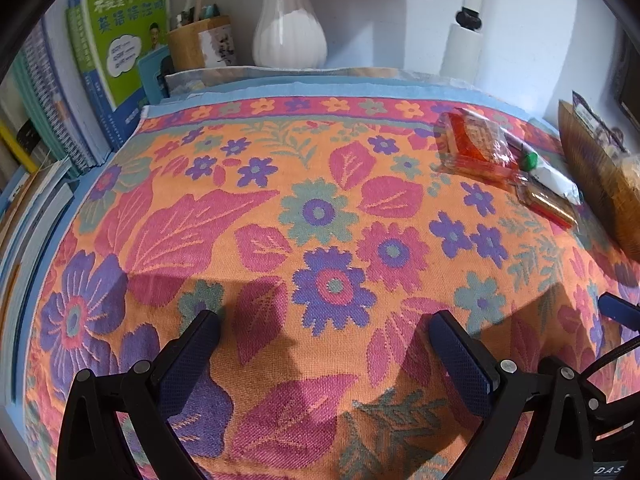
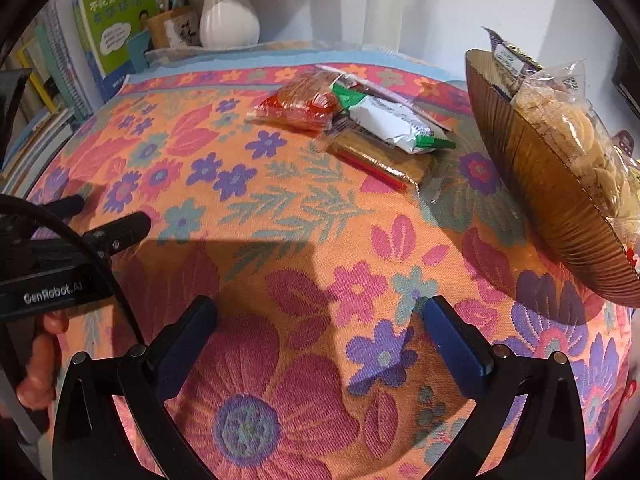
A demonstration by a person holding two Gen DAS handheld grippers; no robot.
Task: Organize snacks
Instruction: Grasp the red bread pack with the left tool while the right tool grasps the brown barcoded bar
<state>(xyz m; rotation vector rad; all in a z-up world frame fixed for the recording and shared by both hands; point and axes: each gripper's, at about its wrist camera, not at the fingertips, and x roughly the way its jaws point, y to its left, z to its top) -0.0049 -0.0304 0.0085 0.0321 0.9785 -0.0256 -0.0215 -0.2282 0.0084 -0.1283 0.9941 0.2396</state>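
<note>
Clearly both claws, left claw [image 1: 324, 326] and right claw [image 2: 320, 314], hang spread and empty over the bench while the loose snack packets [image 2: 360, 124] lie just beside the basket [image 2: 532, 184], so I'd reach for the top white-and-green packet [image 2: 394, 120] first.

Looks like someone's home study corner: floral cloth [image 1: 320, 216] on the surface, books [image 1: 120, 40], pen cup [image 1: 192, 42], white vase [image 1: 290, 20].

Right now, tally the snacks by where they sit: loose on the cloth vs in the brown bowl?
Loose on the cloth: 3, a red packet, a white-and-green packet, a clear cracker pack.
In the brown bowl: at least 2, a cookie bag, a purple-edged packet.
Total: 5 visible.
</note>
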